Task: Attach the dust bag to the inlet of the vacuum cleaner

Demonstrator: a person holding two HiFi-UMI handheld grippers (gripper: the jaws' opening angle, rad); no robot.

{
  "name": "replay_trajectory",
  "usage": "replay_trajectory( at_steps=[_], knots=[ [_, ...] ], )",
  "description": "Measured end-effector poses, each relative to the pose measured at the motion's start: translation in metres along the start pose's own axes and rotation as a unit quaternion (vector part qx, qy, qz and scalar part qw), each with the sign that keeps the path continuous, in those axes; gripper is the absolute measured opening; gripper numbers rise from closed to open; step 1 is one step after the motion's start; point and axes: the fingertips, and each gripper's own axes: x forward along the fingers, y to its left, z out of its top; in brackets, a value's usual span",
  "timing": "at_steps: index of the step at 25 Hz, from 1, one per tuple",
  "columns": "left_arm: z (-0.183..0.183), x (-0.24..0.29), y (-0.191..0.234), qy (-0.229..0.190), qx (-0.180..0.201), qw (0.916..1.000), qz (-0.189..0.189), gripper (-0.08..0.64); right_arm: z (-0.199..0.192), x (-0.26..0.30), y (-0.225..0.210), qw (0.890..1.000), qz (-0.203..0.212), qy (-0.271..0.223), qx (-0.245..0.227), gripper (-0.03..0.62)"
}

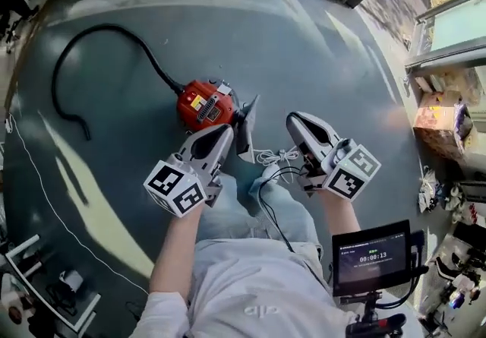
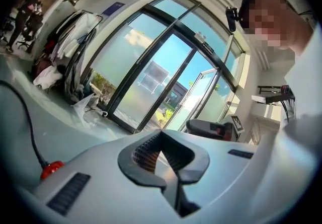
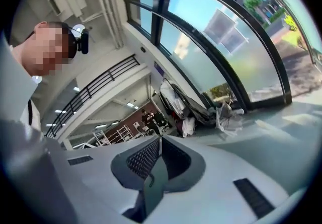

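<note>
Head view puts us standing over a wide grey-blue floor, with the red vacuum cleaner [image 1: 205,103] on it just ahead of our feet. Its black hose [image 1: 106,26] loops away to the left and ends on bare floor. At the cleaner's right side stands a flat grey piece, which we take for the dust bag [image 1: 247,130]. It is close against the red body, though we cannot tell whether they touch. A loose white cord [image 1: 277,155] lies just below the bag.

Our left gripper [image 1: 228,129] and right gripper [image 1: 292,118] hang above all this, one to each side of the bag and clear of it. In the left gripper view the jaws [image 2: 160,132] are fully together with nothing in them. In the right gripper view they [image 3: 160,138] are also together and hold nothing we can make out.

The floor is open to the left and ahead (the hose is the only thing crossing it). Room is tighter on the right, where a cardboard box [image 1: 440,120] and clutter line the glass wall. A monitor [image 1: 372,257] sits low at our right side.
</note>
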Motion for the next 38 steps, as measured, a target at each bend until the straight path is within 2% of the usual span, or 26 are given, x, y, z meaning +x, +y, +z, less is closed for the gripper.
replay_trajectory(
  at_steps=[6,11,15,20,24,38],
  knots=[
    [0.109,-0.009,-0.089,-0.044,0.074,0.9949,-0.053,0.008,0.112,-0.035,0.091,0.991,0.012,-0.082,-0.102,0.020],
    [0.183,-0.014,-0.148,-0.065,0.161,0.9819,-0.077,0.008,0.173,-0.061,0.139,0.977,0.016,-0.128,-0.169,0.020],
    [0.215,-0.013,-0.180,-0.076,0.194,0.9733,-0.096,0.008,0.197,-0.074,0.159,0.967,0.011,-0.153,-0.201,0.019],
    [0.215,-0.001,-0.197,-0.077,0.200,0.9701,-0.113,0.008,0.207,-0.076,0.160,0.963,0.003,-0.163,-0.217,0.018],
    [0.212,0.005,-0.192,-0.078,0.188,0.9720,-0.118,0.008,0.213,-0.078,0.156,0.962,0.000,-0.172,-0.213,0.018],
    [0.216,0.015,-0.191,-0.079,0.195,0.9692,-0.128,0.008,0.217,-0.076,0.151,0.959,-0.008,-0.174,-0.222,0.018]
  ],
)
